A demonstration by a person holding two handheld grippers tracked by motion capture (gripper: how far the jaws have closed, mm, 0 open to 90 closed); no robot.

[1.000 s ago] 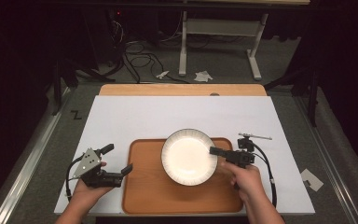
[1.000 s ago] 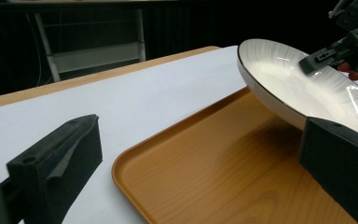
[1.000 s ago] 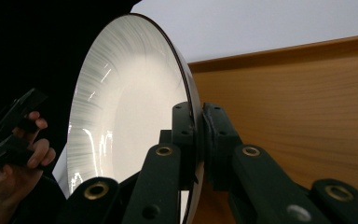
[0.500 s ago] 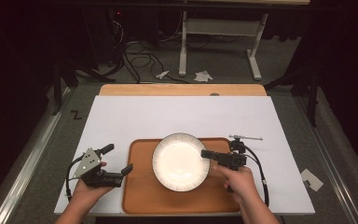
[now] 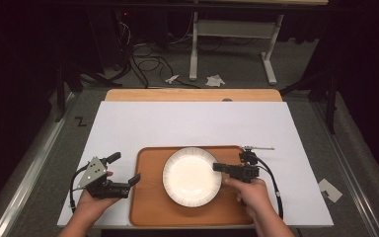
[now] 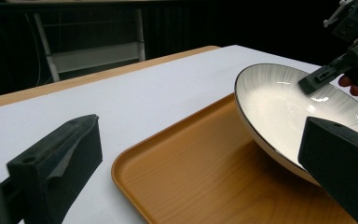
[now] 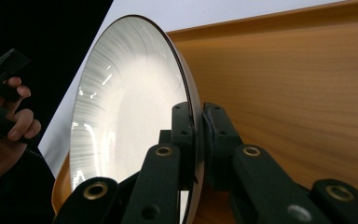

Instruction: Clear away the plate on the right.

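Observation:
A white plate (image 5: 192, 177) with a thin dark rim hangs over the orange-brown tray (image 5: 150, 207) near the table's front edge. My right gripper (image 5: 217, 167) is shut on the plate's right rim. In the right gripper view the jaws of this gripper (image 7: 196, 126) pinch the rim of the plate (image 7: 126, 107) edge-on, with the tray (image 7: 284, 79) behind. From the left gripper view the plate (image 6: 279, 107) looks tilted, its left rim lifted off the tray (image 6: 191, 177). My left gripper (image 5: 124, 168) stands open just left of the tray, holding nothing.
A white sheet (image 5: 192, 126) covers the table, with a wooden strip (image 5: 192, 95) along the far edge. Beyond the table lie cables (image 5: 148, 54), desk legs (image 5: 266, 64) and paper scraps (image 5: 214, 80) on the floor. Another scrap (image 5: 329, 189) lies on the floor at right.
My right gripper has carried the plate a little left and toward the person, over the tray. The left gripper has stayed where it was.

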